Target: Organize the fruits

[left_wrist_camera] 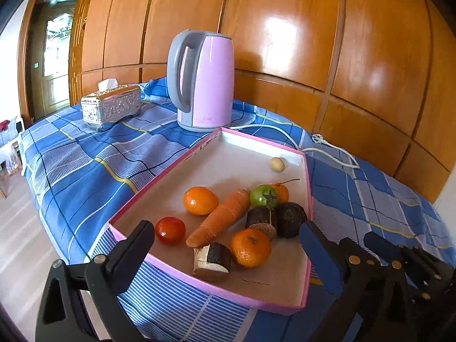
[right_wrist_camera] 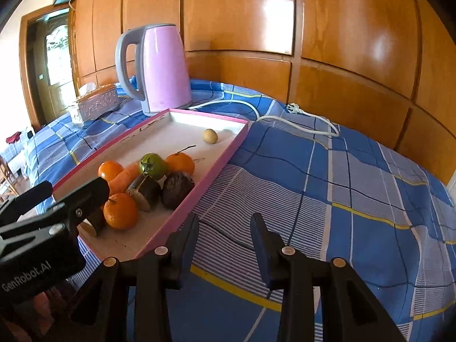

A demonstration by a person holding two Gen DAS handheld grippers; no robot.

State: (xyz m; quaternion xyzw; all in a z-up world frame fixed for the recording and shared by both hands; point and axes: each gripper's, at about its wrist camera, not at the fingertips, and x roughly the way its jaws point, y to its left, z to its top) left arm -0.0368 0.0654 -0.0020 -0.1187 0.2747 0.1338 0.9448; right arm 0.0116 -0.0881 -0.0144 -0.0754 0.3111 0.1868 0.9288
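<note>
A pink-rimmed white tray lies on the blue checked cloth. In it are three oranges, a carrot, a red tomato, a green tomato, dark sugarcane pieces, a dark round fruit and a small beige ball. My left gripper is open, its jaws wide over the tray's near end, holding nothing. My right gripper is open and empty over the cloth, right of the tray.
A pink electric kettle stands behind the tray, its white cord and plug trailing over the cloth. A silver tissue box sits far left. Wooden wall panels stand behind. The table edge drops off at left.
</note>
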